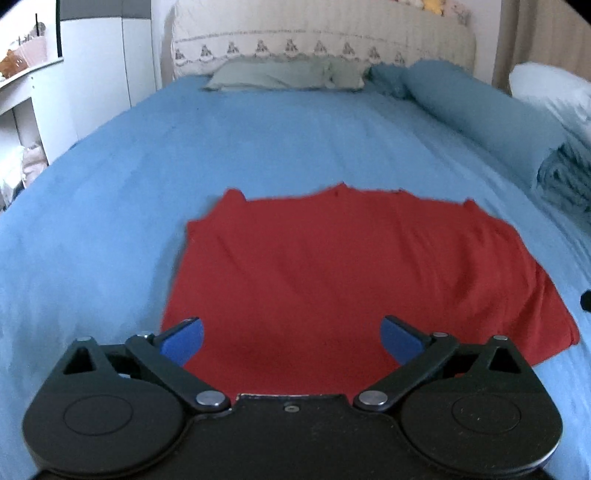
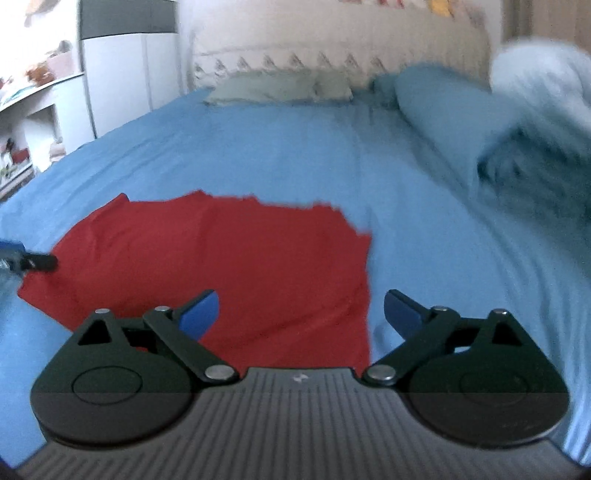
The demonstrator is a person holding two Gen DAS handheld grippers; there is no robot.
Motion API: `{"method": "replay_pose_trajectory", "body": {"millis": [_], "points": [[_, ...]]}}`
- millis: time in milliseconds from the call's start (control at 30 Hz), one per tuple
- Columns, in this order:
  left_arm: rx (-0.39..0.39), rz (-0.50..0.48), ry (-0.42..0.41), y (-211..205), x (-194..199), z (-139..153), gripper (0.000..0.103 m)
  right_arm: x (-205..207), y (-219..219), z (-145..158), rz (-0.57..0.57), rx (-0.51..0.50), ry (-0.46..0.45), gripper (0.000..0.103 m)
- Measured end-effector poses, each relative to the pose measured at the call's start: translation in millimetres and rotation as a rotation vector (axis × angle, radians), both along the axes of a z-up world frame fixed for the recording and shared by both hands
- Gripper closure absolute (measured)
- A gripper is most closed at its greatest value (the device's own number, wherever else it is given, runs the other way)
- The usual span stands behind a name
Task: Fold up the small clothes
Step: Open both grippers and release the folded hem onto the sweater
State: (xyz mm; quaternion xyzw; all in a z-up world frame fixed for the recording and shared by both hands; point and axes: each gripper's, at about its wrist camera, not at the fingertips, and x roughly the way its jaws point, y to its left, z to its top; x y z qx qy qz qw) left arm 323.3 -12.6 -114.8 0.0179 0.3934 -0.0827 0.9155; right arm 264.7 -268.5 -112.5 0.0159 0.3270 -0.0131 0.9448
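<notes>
Spread wide and gripping nothing, the left claw (image 1: 291, 338) is hovering over the near edge of a red shirt (image 1: 332, 266), its blue pads (image 1: 184, 338) framing the cloth below without visibly touching it. Over on the other side, the right claw (image 2: 301, 314) is also standing released and empty, straddling the shirt's right-hand edge, one pad over red cloth and the other over the blue bedsheet (image 2: 258, 147).

Lying mostly flat on the sheet near the foot of the bed, the shirt is showing gentle wrinkles across its middle and a slightly bunched right side. Its far edge is ending in small uneven peaks, probably the collar and shoulders, though blur is making that hard to confirm.

Judging by how it is draping, the cloth is looking light, soft and limp; it will likely sag and slide over the smooth sheet rather than hold any shape. Pinching the two near corners, one per claw, seems the surest hold, taking only the shirt and not the sheet beneath.

Farther out, a grey-green pillow (image 1: 280, 75) is resting by the headboard (image 1: 325, 33), and a rolled blue blanket (image 1: 480, 110) is lying along the right side.
</notes>
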Motion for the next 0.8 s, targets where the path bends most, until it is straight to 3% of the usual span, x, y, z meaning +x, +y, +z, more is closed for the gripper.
{"method": "replay_pose_trajectory", "body": {"millis": [167,267,500,600,800], "points": [[-0.050,-0.017,0.063,-13,0,-6,0.000,-27,6,-22,-0.154,0.082,0.091,0.000],[-0.066,-0.047,0.078,-23,1,-9,0.000,-36,-1,-45,-0.224,0.190,0.129,0.000],[-0.057,-0.098,0.099,-57,14,-17,0.000,-47,-23,-80,-0.371,0.428,0.027,0.000],[-0.067,-0.112,0.108,-64,17,-19,0.000,-43,-32,-84,-0.390,0.477,-0.028,0.008],[-0.053,-0.141,0.089,-78,23,-14,0.000,-30,-50,-90,-0.426,0.533,-0.052,0.023]]}}
